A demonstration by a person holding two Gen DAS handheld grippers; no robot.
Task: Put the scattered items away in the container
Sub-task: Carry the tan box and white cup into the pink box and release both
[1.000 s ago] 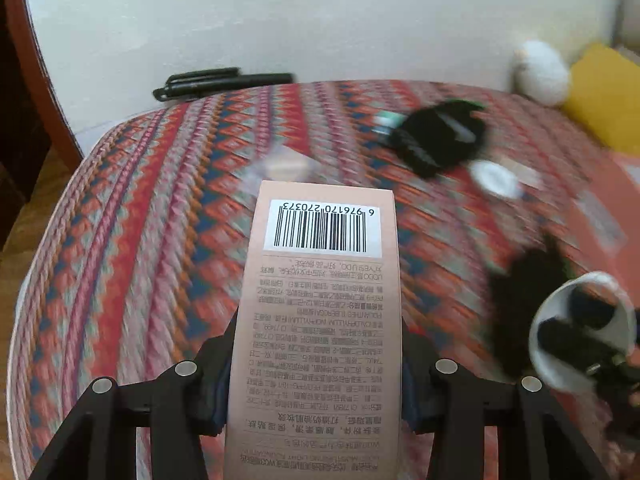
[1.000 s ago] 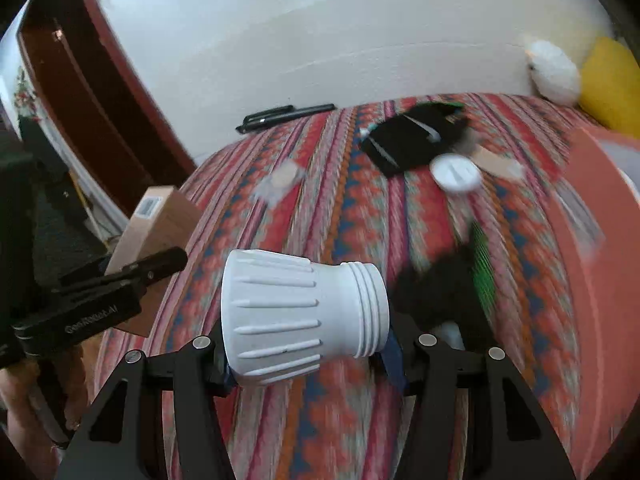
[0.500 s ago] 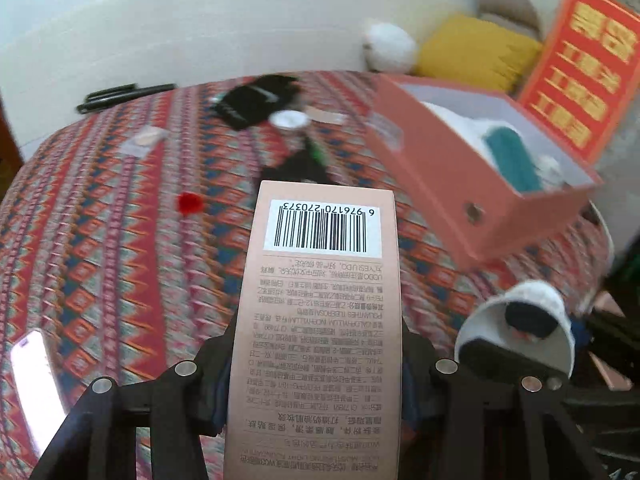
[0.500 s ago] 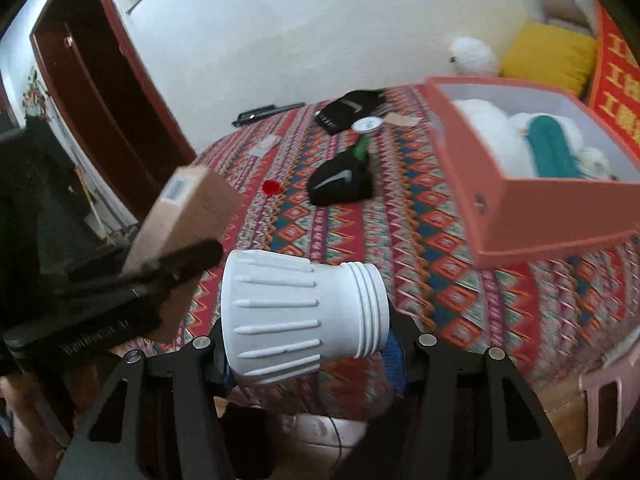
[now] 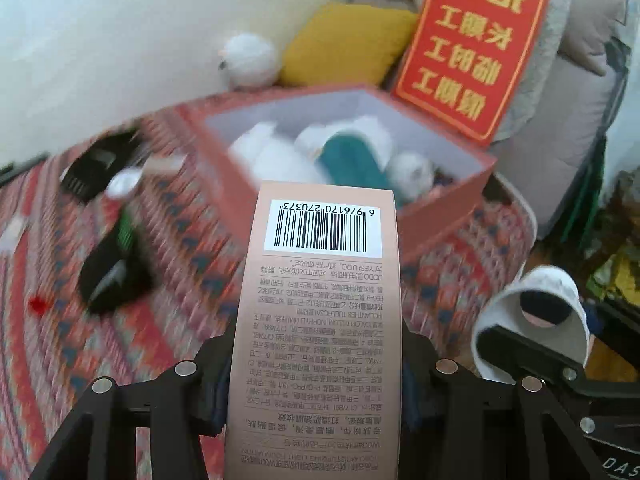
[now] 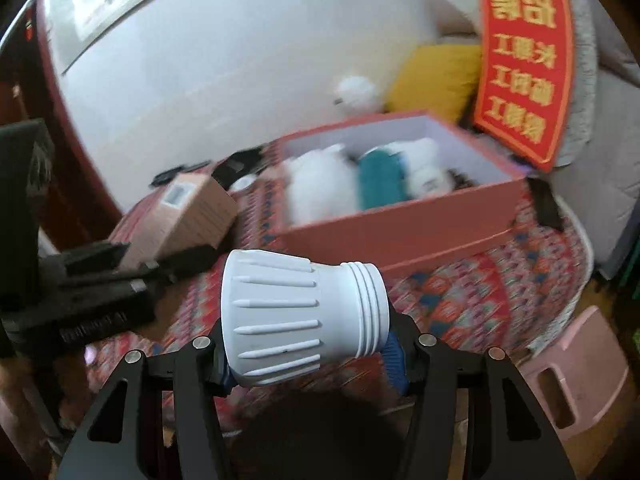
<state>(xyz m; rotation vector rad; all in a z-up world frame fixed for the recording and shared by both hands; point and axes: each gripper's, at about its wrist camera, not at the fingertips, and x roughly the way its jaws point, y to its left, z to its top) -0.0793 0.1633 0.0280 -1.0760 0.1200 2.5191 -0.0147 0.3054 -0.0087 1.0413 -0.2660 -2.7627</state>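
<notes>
- Since half a second ago both views have swung toward the salmon box (image 5: 440, 216), which now fills the middle of the left wrist view, and the cloth is motion-blurred.
- Clamped between the left gripper's (image 5: 316, 376) jaws, the pink carton (image 5: 320, 320) stands lengthwise along the fingers, barcode end forward, above the patterned cloth (image 5: 52, 320) just short of the box.
- The right gripper (image 6: 308, 356) is closed on the white ribbed cap (image 6: 296, 320), which lies crosswise, threaded neck to the right.
- Only the left view shows the cap's hollow inside (image 5: 536, 320) and the black items (image 5: 108, 276) on the cloth.
- Only the right view shows the pink stool (image 6: 576, 376) and the box's whole near wall (image 6: 400, 232).
- White plush and a teal item (image 6: 380, 180) lie inside the box.
</notes>
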